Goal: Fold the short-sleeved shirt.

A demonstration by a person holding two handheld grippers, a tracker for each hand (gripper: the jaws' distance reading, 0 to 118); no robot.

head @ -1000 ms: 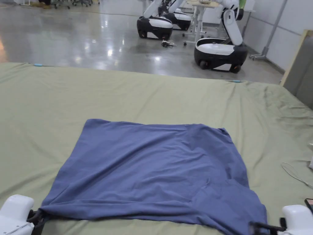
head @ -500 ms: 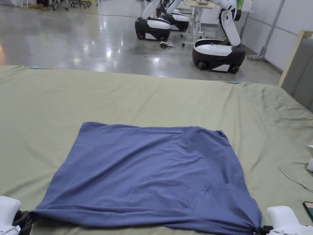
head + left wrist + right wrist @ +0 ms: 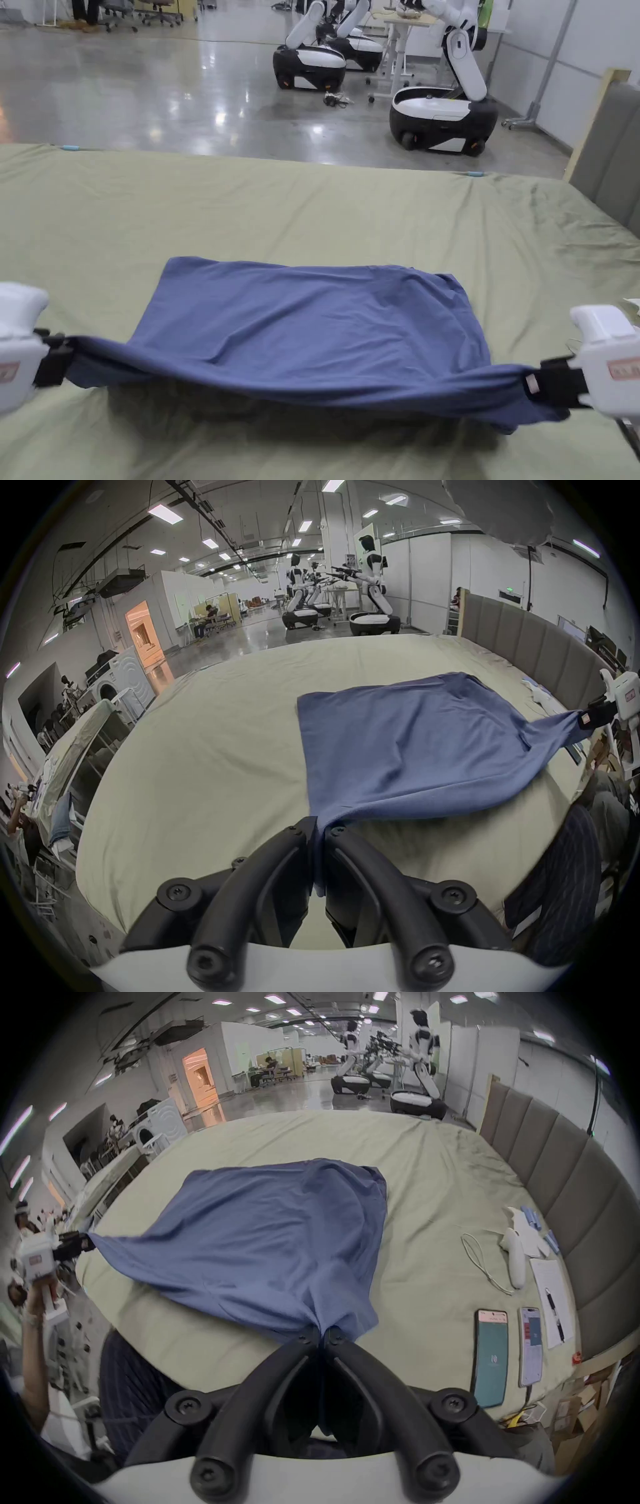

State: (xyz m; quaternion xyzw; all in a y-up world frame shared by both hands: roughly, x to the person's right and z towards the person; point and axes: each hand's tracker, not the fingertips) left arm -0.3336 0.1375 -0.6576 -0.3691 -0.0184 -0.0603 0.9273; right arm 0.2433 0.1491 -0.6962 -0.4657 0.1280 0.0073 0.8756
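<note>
A blue short-sleeved shirt (image 3: pixel 312 325) lies across the green sheet (image 3: pixel 312 206), its near edge lifted and stretched taut between both grippers while its far edge rests flat. At the near left corner my left gripper (image 3: pixel 62 359) is shut on the cloth; its black jaws pinch the fabric in the left gripper view (image 3: pixel 320 830). My right gripper (image 3: pixel 531 384) is shut on the near right corner, with the blue shirt (image 3: pixel 270 1241) bunched at its jaw tips (image 3: pixel 321 1335). The raised edge casts a shadow on the sheet below.
Two phones (image 3: pixel 490 1355), a paper with a pen (image 3: pixel 550 1300), a white controller (image 3: pixel 514 1258) and a cord (image 3: pixel 481 1262) lie on the sheet to the right. A padded grey headboard (image 3: pixel 606 156) lines the right side. Wheeled white robots (image 3: pixel 444 112) stand on the floor beyond.
Both grippers have risen from the sheet's near edge, lifting the shirt's near edge off the sheet and carrying it away from me. The shirt's flat part now looks shorter.
</note>
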